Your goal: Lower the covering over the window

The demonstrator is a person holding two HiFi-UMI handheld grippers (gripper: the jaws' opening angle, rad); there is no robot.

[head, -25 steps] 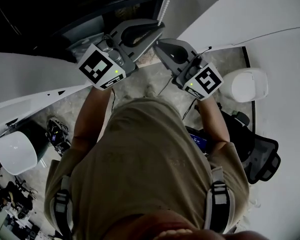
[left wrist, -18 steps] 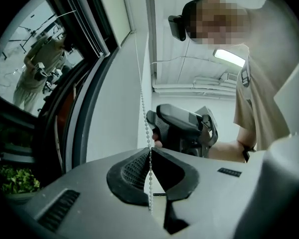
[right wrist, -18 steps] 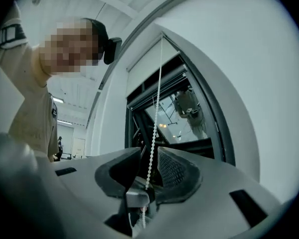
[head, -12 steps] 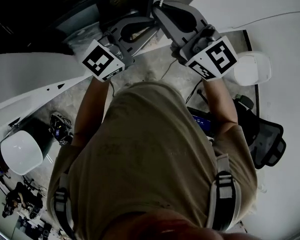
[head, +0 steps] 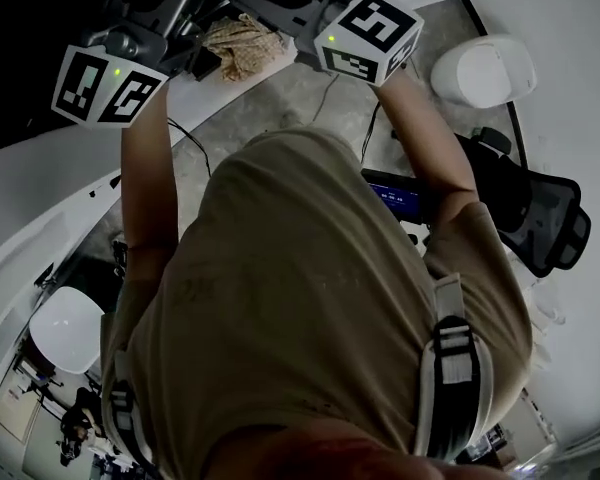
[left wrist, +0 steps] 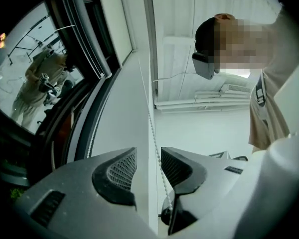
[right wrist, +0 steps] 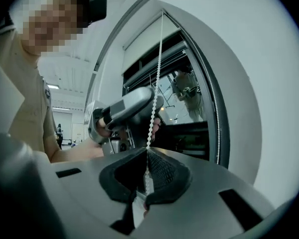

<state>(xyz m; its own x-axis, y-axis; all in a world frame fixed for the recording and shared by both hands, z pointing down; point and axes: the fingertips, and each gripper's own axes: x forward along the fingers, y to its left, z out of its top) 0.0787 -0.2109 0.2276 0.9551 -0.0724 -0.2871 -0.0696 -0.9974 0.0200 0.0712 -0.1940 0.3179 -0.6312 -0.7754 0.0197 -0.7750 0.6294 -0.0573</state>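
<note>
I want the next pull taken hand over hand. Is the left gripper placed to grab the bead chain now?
Probably yes: the left gripper, whose jaws have just been opening, stands open with the bead chain running between its pads, nothing blocking it.

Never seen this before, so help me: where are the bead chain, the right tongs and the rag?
Bead chain (right wrist: 159, 54): right gripper view, on the stretch above the tongs.
Right tongs (right wrist: 147, 150): right gripper view, where the tips, which have just been closing, pinch the chain.
Rag (head: 242, 46): head view, on its crumpled middle.
</note>
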